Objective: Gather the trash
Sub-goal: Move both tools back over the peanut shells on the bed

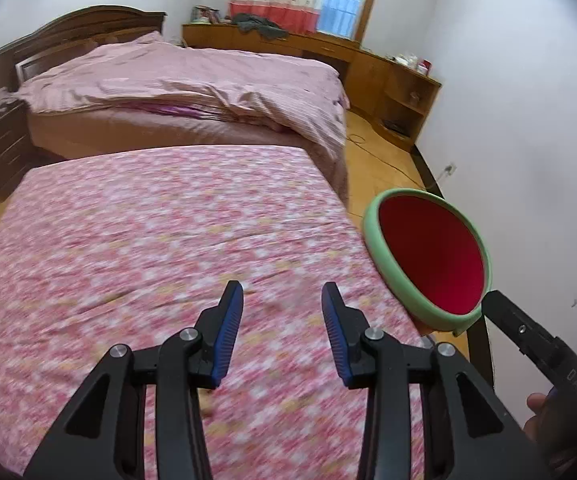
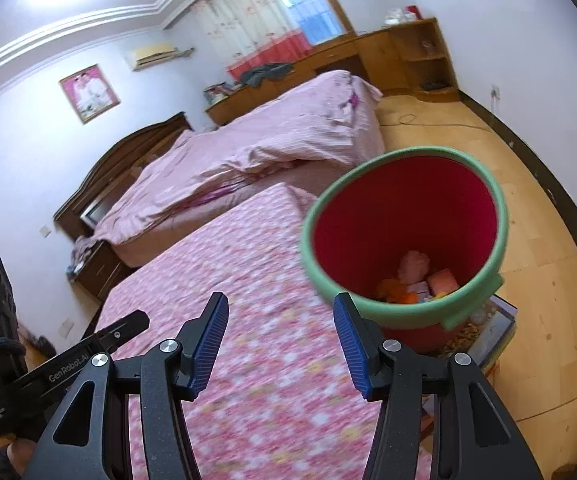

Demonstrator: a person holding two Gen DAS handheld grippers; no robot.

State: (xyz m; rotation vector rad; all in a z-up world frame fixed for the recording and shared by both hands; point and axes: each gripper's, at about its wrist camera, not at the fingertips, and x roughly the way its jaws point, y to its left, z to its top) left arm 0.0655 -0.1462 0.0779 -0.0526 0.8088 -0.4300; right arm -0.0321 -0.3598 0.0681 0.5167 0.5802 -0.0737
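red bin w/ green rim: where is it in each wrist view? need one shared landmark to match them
Left wrist: red bin at the right edge, past the floral mattress's corner, tilted so only its empty-looking inner wall shows.
Right wrist: the bin sits right of centre, just beyond the right-hand pad, trash visible at its bottom.
Shared landmark: the bed with the pink striped duvet, behind the floral mattress in both.

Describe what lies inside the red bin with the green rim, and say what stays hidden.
Inside the red bin lies a small pile of trash: a crumpled pink piece, orange scraps and a pinkish box. The near rim covers the pile's front edge and the bin's floor.
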